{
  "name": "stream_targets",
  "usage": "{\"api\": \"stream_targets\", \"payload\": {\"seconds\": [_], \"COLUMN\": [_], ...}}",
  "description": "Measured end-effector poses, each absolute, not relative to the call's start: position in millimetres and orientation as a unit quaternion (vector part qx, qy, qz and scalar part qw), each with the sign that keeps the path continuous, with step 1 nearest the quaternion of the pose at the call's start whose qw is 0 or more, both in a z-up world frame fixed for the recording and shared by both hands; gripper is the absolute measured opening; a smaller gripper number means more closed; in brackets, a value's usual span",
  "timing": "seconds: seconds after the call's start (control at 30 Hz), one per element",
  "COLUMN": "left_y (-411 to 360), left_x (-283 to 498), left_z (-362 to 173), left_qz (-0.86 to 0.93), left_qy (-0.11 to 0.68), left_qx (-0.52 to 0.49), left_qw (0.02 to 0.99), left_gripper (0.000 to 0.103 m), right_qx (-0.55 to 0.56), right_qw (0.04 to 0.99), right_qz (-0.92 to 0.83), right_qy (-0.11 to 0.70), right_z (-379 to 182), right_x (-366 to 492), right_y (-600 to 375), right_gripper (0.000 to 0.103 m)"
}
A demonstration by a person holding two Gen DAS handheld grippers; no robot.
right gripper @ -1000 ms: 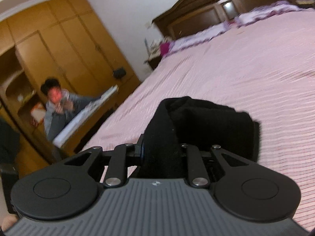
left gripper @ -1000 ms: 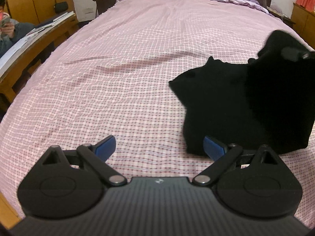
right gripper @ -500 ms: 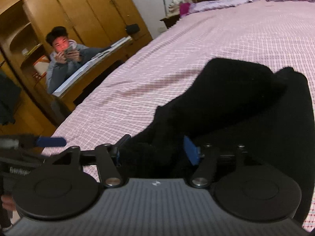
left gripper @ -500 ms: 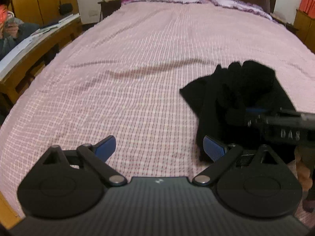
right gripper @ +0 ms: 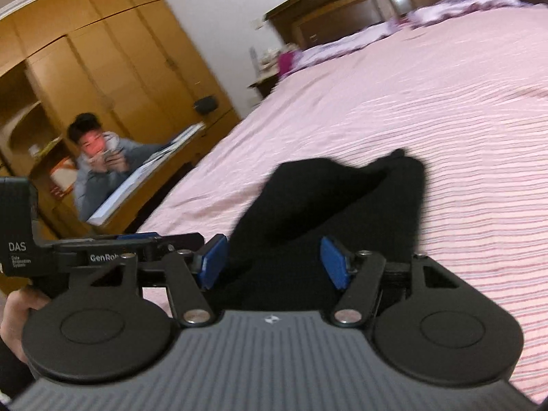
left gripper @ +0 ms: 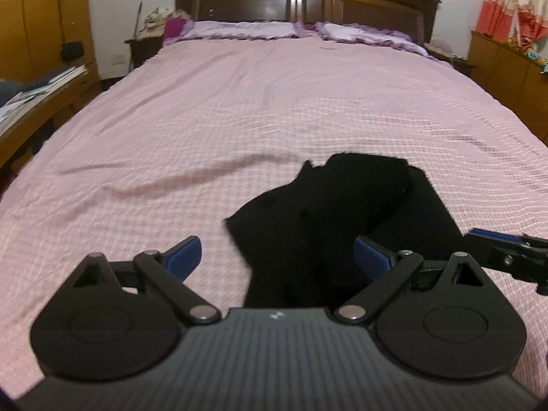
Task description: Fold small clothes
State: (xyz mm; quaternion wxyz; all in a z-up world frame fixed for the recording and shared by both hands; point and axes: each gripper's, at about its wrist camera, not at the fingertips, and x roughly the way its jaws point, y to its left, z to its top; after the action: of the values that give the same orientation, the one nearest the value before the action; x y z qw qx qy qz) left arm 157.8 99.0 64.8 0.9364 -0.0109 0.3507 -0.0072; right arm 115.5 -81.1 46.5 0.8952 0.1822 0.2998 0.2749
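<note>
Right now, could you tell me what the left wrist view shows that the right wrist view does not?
Only the left wrist view shows the curtains and the cabinet to the right of the bed. Only the right wrist view shows a seated person by the wardrobe, and a hand gripping the left gripper's handle. Both show the black garment lying on the pink bedspread, the headboard, and both grippers open: left, right.

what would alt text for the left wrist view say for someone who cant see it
A crumpled black garment lies on a pink checked bedspread, just ahead of the open left tongs, whose blue-padded fingers are spread and hold nothing. The tip of the right tongs pokes in from the right edge, and a dark wooden headboard stands at the far end.
</note>
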Motion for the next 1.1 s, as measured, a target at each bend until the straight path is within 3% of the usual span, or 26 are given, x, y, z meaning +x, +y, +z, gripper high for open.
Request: {"api": "stream_targets", "payload": {"seconds": [0.23,0.3,0.37,0.53,0.63,0.7,0.93,1.1], "left_y": [80,80,80,86,86,87,103,127], "left_x": [196,201,205,212,212,212,204,220], "left_z": [34,26,19,-1,-8,-8,27,14], "left_qz": [-0.05,-0.065,-0.076,-0.089,-0.098,-0.107,-0.097,-0.046], "left_qy": [0.331,0.318,0.314,0.314,0.312,0.309,0.276,0.322], "left_qx": [-0.014,-0.021,-0.031,-0.067,-0.074,-0.091,-0.104,-0.097], "left_qw": [0.942,0.946,0.946,0.943,0.942,0.94,0.951,0.941], "left_gripper": [0.096,0.079,0.07,0.06,0.032,0.024,0.02,0.024], "right_qx": [0.216,0.22,0.223,0.234,0.238,0.24,0.228,0.205], "right_qw": [0.897,0.896,0.896,0.891,0.889,0.887,0.889,0.878], "right_qz": [0.234,0.229,0.224,0.218,0.216,0.216,0.24,0.273], "right_qy": [0.306,0.31,0.313,0.322,0.327,0.331,0.315,0.335], "right_z": [25,18,10,-6,-13,-18,-6,-7], "right_x": [125,128,130,139,142,144,142,141], "right_y": [-124,-130,-133,-135,-135,-134,-114,-86], "right_gripper": [0.068,0.069,0.069,0.069,0.069,0.069,0.069,0.071]}}
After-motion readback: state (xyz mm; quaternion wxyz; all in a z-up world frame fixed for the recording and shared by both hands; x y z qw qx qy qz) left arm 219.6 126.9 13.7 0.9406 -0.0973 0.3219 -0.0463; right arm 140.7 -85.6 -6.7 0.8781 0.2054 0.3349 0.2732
